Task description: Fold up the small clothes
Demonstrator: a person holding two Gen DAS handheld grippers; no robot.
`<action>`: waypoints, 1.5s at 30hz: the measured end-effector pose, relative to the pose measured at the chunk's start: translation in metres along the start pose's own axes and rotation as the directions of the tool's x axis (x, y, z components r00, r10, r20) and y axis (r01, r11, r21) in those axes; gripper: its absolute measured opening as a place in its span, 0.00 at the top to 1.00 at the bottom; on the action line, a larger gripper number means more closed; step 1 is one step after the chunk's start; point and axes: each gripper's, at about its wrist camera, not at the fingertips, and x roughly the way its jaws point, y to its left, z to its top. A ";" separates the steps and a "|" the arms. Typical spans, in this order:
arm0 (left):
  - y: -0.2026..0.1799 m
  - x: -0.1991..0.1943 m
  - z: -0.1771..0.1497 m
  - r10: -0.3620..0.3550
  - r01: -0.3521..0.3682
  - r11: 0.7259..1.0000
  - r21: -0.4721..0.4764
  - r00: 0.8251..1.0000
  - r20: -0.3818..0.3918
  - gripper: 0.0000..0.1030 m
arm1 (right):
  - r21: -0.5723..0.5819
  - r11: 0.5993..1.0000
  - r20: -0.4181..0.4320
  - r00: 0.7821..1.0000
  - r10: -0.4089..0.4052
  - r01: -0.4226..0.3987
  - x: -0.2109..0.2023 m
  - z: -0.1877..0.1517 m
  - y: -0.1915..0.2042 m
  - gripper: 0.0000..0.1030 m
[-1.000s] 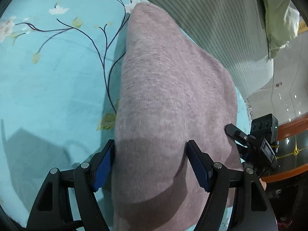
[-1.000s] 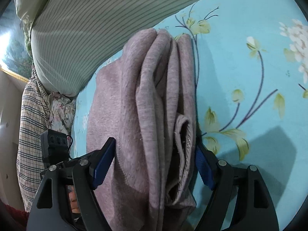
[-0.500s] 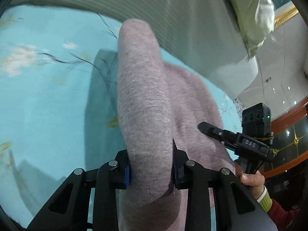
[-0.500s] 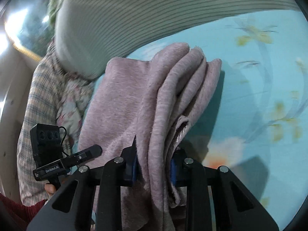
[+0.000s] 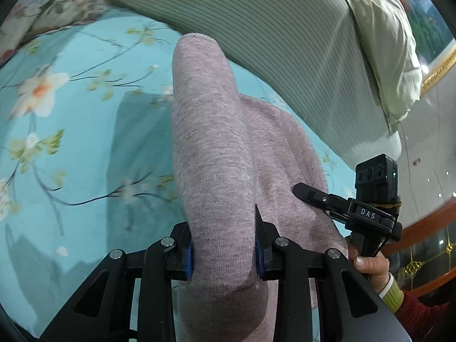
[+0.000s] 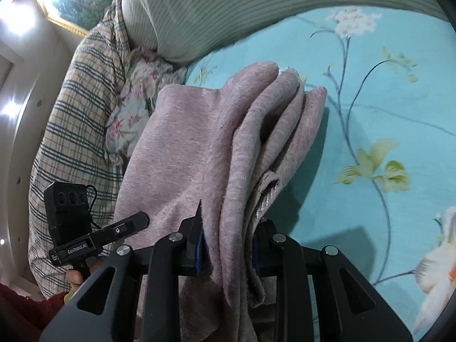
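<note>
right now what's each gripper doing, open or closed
Left gripper: closed on a smooth fold of the pink garment.
Right gripper: closed on the bunched layers of the same garment.

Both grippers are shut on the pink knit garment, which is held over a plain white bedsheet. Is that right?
Not quite. The bedsheet is turquoise with a floral print, not plain white; both wrist views show it. The rest holds: left gripper and right gripper are each shut on the pink knit garment.
</note>
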 end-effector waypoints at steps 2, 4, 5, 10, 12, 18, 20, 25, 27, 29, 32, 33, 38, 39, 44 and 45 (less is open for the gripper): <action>0.010 0.003 -0.004 0.017 -0.017 1.000 -0.011 1.000 -0.001 0.69 | 0.003 1.000 -0.023 1.000 -0.017 0.017 0.010 -0.003 -0.004 0.73; 0.016 0.014 -0.007 0.035 -0.036 0.999 -0.031 0.999 -0.021 0.69 | 0.011 0.999 -0.039 0.999 -0.037 0.037 0.016 -0.007 -0.011 0.73; 0.017 0.023 -0.010 0.053 -0.055 0.998 -0.041 0.998 -0.035 0.68 | 0.018 0.999 -0.046 0.998 -0.050 0.051 0.019 -0.009 -0.016 0.72; 0.029 0.038 -0.018 0.112 -0.116 0.991 -0.061 0.992 -0.066 0.55 | 0.079 0.990 -0.038 0.993 -0.111 0.114 0.014 -0.018 -0.038 0.39; 0.032 0.036 -0.018 0.133 -0.137 0.989 -0.058 0.989 -0.070 0.45 | 0.093 0.985 -0.022 0.989 -0.147 0.148 0.003 -0.019 -0.041 0.36; 0.029 0.005 -0.014 0.217 -0.218 0.975 -0.035 0.976 -0.031 0.35 | -0.003 0.977 0.115 0.971 -0.211 0.213 -0.044 -0.018 0.001 0.38; 0.024 -0.010 -0.013 0.215 -0.214 0.976 -0.029 0.977 0.006 0.37 | -0.046 0.983 0.123 0.978 -0.171 0.177 -0.046 -0.017 0.018 0.44; 0.019 -0.029 -0.009 0.130 -0.130 0.992 0.000 0.991 0.032 0.48 | -0.092 0.979 0.051 0.983 -0.178 0.182 -0.015 -0.011 0.031 0.56; 0.006 -0.022 -0.007 0.103 -0.104 0.994 0.029 0.994 0.026 0.51 | -0.062 0.978 0.032 0.980 -0.195 0.197 -0.002 -0.006 0.022 0.56; -0.001 -0.016 -0.009 0.086 -0.087 0.994 0.066 0.996 0.006 0.51 | -0.031 0.972 0.031 0.972 -0.232 0.233 0.006 0.002 0.015 0.56; -0.006 -0.004 -0.012 0.100 -0.099 0.991 0.088 0.995 -0.016 0.51 | 0.019 0.982 0.042 0.981 -0.190 0.189 0.010 0.014 0.007 0.70; -0.005 0.000 -0.012 0.099 -0.097 0.991 0.090 0.995 -0.022 0.51 | 0.029 0.985 0.040 0.985 -0.170 0.169 0.011 0.019 0.007 0.94; -0.006 -0.001 -0.005 0.088 -0.085 0.993 0.087 0.996 -0.026 0.51 | -0.005 0.999 0.178 0.983 -0.046 0.048 -0.030 0.028 0.033 0.93; -0.008 -0.003 -0.005 0.079 -0.077 0.992 0.096 0.997 -0.020 0.51 | -0.006 0.999 0.209 0.977 -0.047 0.049 -0.041 0.026 0.034 0.93; -0.016 0.010 -0.008 0.097 -0.089 0.986 0.144 0.994 -0.049 0.51 | 0.110 0.980 0.128 0.975 -0.181 0.167 -0.021 0.012 -0.021 0.93; -0.016 0.017 -0.010 0.100 -0.089 0.985 0.148 0.993 -0.064 0.51 | 0.123 0.976 0.115 0.974 -0.193 0.179 -0.017 0.010 -0.028 0.93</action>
